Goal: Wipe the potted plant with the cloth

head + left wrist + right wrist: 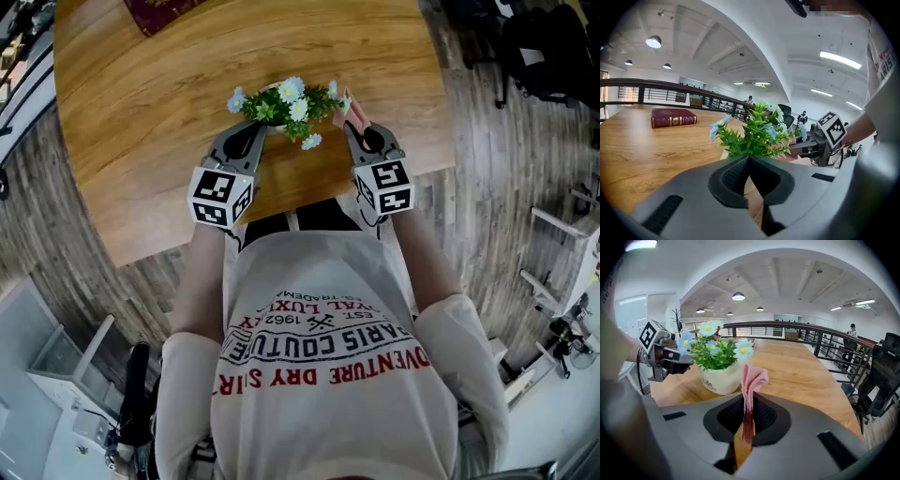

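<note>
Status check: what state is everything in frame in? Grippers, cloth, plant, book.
Plant: upright in pot on table.
Cloth: bunched, pinched between jaws, free end sticking out toward plant; contact unclear.
Right gripper: shut on cloth.
Left gripper: shut, empty, close beside pot.
Book: closed, lying flat on table.
</note>
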Tool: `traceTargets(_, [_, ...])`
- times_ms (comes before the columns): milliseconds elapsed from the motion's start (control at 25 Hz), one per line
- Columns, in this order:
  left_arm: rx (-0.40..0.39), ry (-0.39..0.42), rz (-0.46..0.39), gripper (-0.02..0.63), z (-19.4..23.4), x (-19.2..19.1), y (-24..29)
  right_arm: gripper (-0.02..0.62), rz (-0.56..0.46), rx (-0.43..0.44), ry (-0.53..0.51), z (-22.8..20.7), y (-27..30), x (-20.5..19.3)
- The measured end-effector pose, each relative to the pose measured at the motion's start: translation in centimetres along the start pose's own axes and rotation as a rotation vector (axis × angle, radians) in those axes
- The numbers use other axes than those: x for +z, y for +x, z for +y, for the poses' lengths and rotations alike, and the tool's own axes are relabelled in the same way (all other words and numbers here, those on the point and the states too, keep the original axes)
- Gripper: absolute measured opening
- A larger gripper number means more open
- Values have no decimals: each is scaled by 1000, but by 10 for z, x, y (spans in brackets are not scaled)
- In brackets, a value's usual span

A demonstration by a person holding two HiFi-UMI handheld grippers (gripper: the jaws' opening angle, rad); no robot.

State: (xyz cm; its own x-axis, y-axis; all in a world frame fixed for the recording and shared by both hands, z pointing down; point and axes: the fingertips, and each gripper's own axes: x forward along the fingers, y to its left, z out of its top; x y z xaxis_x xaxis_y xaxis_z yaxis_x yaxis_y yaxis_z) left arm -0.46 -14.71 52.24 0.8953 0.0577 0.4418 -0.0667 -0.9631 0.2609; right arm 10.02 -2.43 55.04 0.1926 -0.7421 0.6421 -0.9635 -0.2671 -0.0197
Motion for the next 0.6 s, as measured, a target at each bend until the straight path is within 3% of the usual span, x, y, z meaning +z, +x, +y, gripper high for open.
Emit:
traceTargets(200, [62, -25, -13, 14, 1, -2, -1, 38, 26, 75, -38, -32, 21, 18])
traceTargets(400, [121, -11, -7, 14, 0, -3, 0, 37, 62, 260, -72, -41, 48, 51])
traceTargets(600, [163, -14, 18, 14, 2, -5, 0, 37, 134, 461, -149, -22, 77, 76])
